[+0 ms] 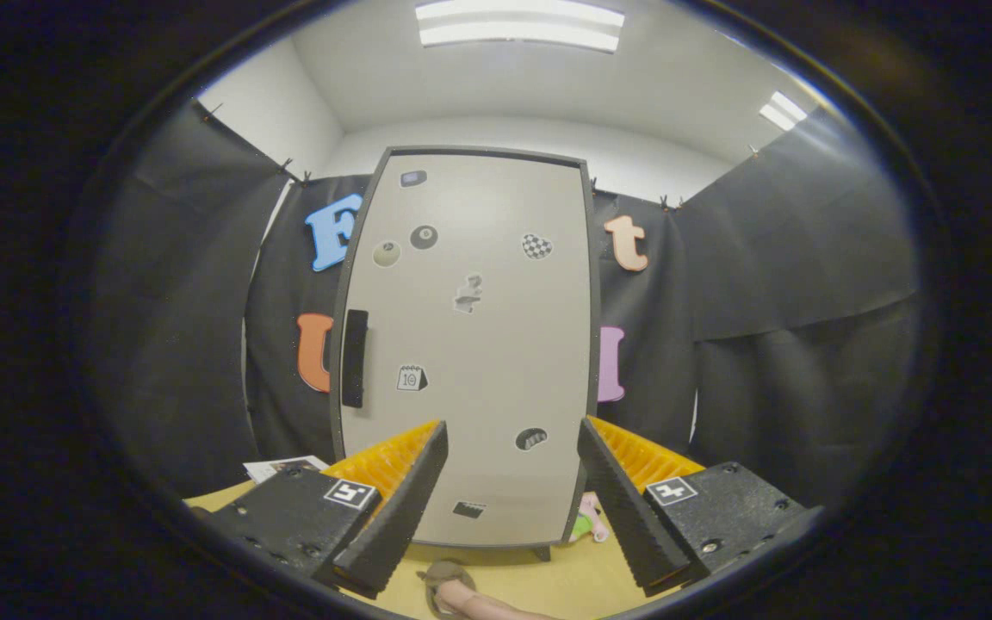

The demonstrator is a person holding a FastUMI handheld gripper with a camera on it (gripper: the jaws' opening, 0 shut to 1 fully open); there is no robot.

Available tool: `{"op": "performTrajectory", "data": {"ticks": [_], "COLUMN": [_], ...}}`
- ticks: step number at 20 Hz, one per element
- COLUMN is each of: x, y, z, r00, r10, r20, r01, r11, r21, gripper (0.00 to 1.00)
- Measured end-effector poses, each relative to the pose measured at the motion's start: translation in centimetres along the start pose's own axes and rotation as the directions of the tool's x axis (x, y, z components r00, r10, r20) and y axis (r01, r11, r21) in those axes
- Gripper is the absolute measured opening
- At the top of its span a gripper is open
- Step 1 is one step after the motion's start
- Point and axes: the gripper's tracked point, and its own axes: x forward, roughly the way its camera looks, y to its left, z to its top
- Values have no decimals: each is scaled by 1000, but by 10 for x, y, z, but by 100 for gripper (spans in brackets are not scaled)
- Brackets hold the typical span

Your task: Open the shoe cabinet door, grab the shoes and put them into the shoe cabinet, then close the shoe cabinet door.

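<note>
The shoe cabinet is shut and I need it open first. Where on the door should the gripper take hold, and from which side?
Grip the vertical black handle at the door's left edge, coming straight on with the open gripper turned so its fingers straddle the bar's width.

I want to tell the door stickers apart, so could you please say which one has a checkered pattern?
It is the heart-shaped sticker on the closed cabinet door, upper right; the others are plain or round. The open gripper holds nothing.
</note>
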Motion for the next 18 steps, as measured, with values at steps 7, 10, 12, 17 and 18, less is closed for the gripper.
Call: {"op": "performTrajectory", "data": {"ticks": [7,10,12,17,18], "x": [40,65,83,114,117], "y": [27,61,85,132,145], "z": [-3,-8,-10,8,9], "r00": [1000,993,980,959,950], "r10": [26,116,190,280,307], "r20": [-17,-32,-54,-49,-59], "r01": [-26,-116,-189,-277,-302], "r11": [1000,993,982,959,950], "r21": [-8,20,22,60,85], "gripper": [99,99,99,99,99]}}
